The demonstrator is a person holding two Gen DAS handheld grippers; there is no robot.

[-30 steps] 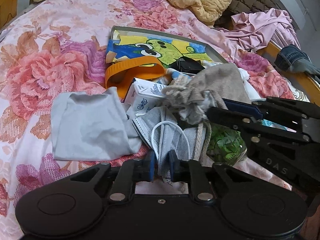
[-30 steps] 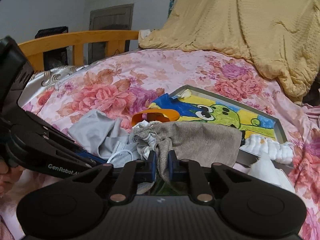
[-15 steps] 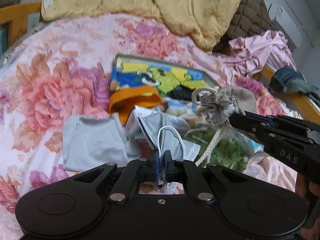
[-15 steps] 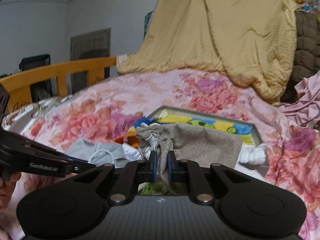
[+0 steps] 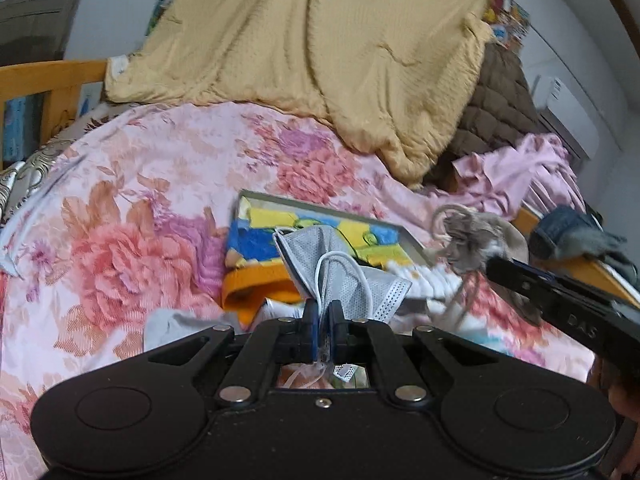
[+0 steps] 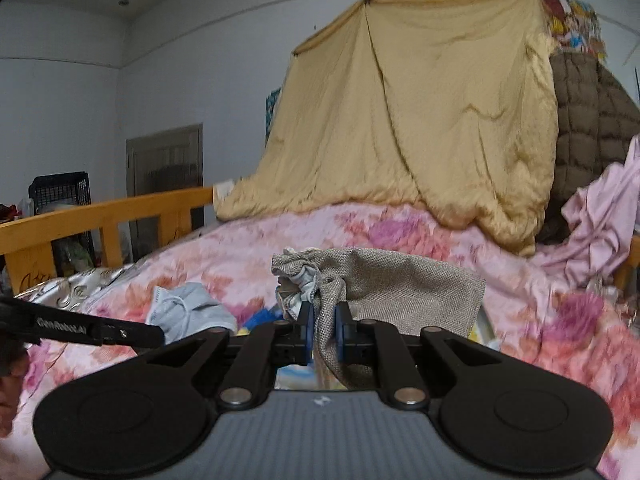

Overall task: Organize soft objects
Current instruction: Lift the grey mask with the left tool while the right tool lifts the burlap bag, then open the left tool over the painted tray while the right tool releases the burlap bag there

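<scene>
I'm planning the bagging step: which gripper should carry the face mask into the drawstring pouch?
Left. The left gripper is shut on the face mask, while the right gripper pinches the drawstring pouch near its gathered mouth.

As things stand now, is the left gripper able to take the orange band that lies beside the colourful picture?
Probably not yet. The left gripper is shut on the grey face mask, so its fingers are occupied. The orange band lies on the bed below, partly hidden behind the mask, which hangs in front of it.

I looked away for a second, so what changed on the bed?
The left gripper closed on the grey face mask and lifted it off the pile. The right gripper raised the grey-beige drawstring pouch, still clamped. The colourful cartoon tray stayed put.
</scene>
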